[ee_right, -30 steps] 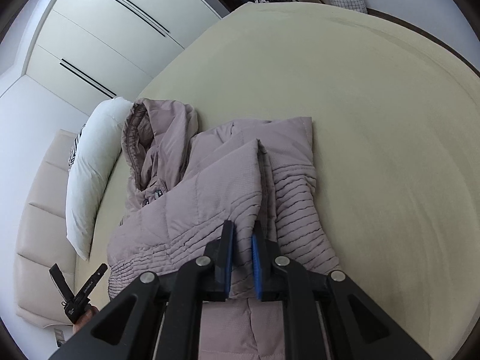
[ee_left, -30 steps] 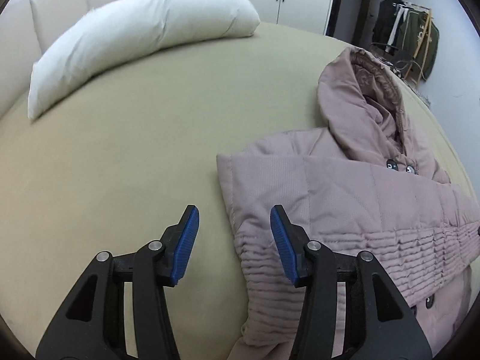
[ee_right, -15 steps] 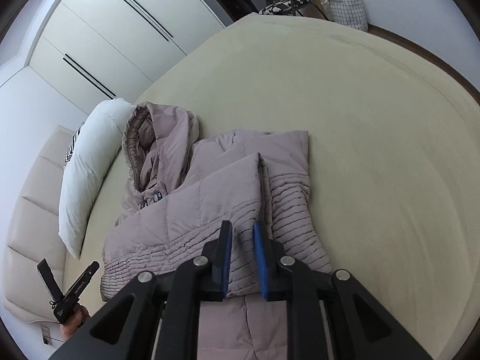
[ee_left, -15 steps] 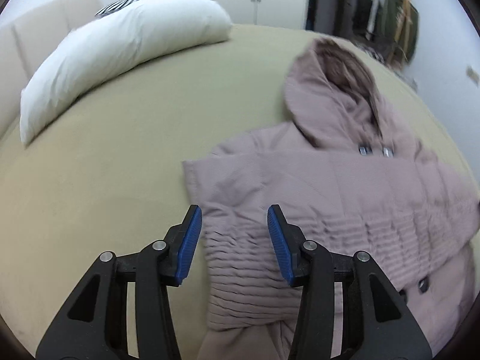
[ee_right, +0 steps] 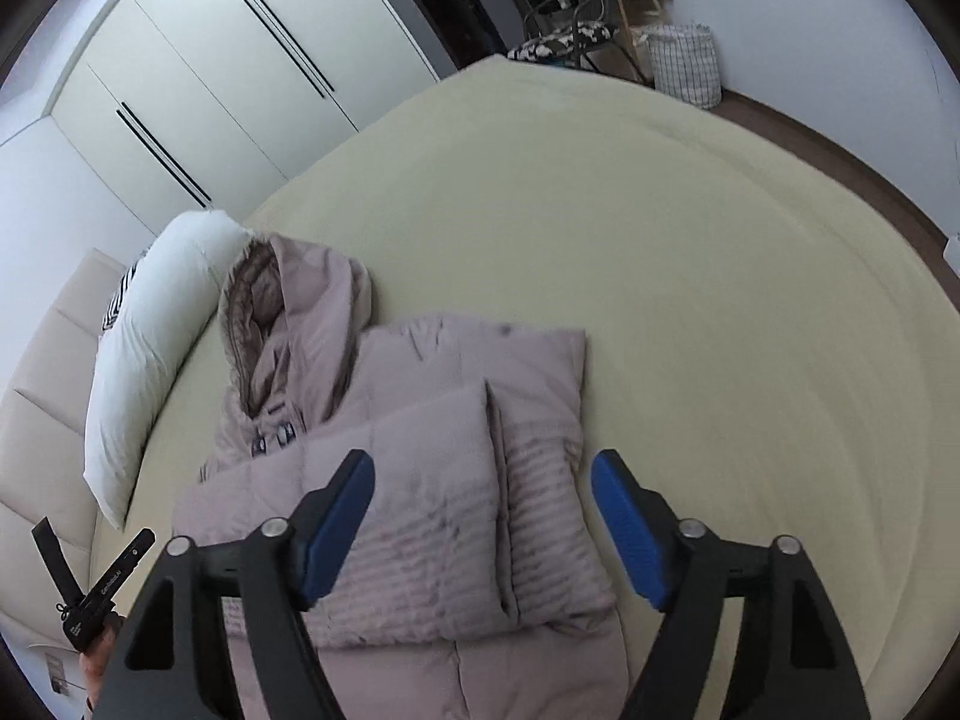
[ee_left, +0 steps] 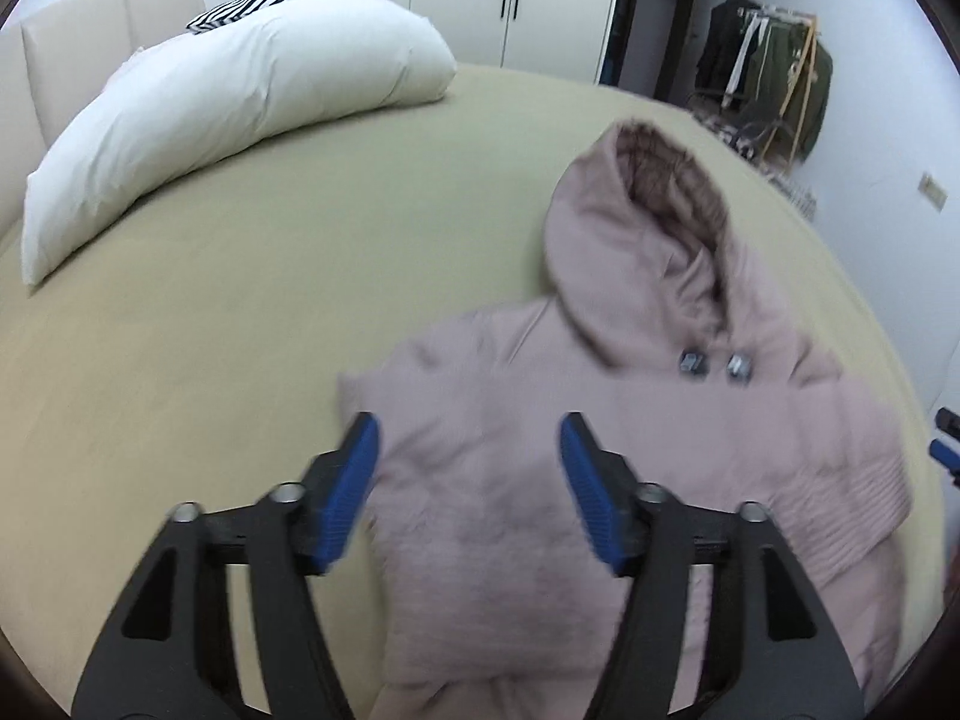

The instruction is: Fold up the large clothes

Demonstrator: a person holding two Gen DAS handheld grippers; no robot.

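Observation:
A mauve hooded puffer coat (ee_left: 600,420) lies on the beige bed, hood toward the wardrobe, both sleeves folded over its front. It also shows in the right wrist view (ee_right: 420,480). My left gripper (ee_left: 468,468) is open and empty above the coat's left sleeve. My right gripper (ee_right: 483,510) is open and empty above the folded right sleeve (ee_right: 540,480). The left gripper also shows at the lower left of the right wrist view (ee_right: 90,576).
A long white pillow (ee_left: 228,96) lies at the bed's head beside a padded headboard (ee_left: 72,42). White wardrobe doors (ee_right: 228,90) stand behind. A clothes rack (ee_left: 774,78) and a laundry basket (ee_right: 687,63) stand off the bed. Bare sheet (ee_right: 720,300) spreads right of the coat.
My right gripper has opened and let go of the sleeve, which now lies on the coat. My left gripper has moved right over the coat and opened wider.

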